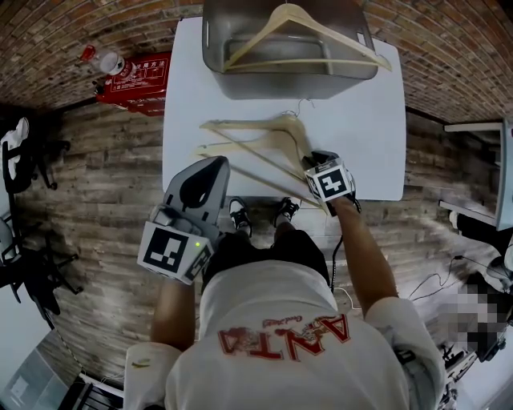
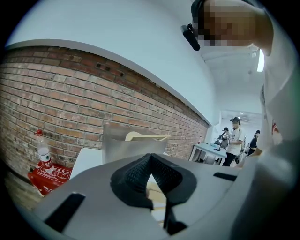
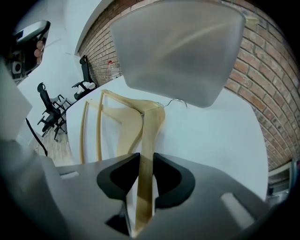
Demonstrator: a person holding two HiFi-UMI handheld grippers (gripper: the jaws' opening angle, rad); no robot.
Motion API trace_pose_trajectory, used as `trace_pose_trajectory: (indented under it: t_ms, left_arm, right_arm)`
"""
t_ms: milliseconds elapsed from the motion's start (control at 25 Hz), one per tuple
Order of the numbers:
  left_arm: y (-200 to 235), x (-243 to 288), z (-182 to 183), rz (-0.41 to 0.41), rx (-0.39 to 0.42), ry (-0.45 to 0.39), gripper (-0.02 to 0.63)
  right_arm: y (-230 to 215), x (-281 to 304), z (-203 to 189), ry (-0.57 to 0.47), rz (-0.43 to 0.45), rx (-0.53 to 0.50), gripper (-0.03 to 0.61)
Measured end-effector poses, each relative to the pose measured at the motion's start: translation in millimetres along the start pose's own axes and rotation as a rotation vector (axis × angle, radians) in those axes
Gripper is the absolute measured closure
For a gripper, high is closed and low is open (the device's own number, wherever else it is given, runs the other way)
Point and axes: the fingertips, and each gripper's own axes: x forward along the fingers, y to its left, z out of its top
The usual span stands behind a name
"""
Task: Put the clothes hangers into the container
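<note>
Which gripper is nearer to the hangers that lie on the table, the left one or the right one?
Right. The right gripper grips one arm of the hangers on the table; the left gripper hangs empty above the table's near edge, apart from them.

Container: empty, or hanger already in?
Not empty. One wooden hanger lies in the grey container, one arm tip poking over its right rim.

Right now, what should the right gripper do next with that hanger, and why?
Probably lift it gently. The right gripper pinches one arm of a hanger lying on the table, and the container stands just beyond.
</note>
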Motion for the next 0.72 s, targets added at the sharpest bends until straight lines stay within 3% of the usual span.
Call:
trace_pose_trajectory:
  t_ms: [280,720]
  left_arm:
    - [0.0,-0.4,3.1,-0.016,0.011,-0.004,0.604]
    - [7.8,-5.0,0.0,-0.006,0.008,0.002,0.604]
  right_arm:
    - [2.2,-21.9,18.0,-0.125,-0.016,0.006,0.491]
    - [13.3,-54.3,25.9,-0.192,-0.034,-0.03,0.491]
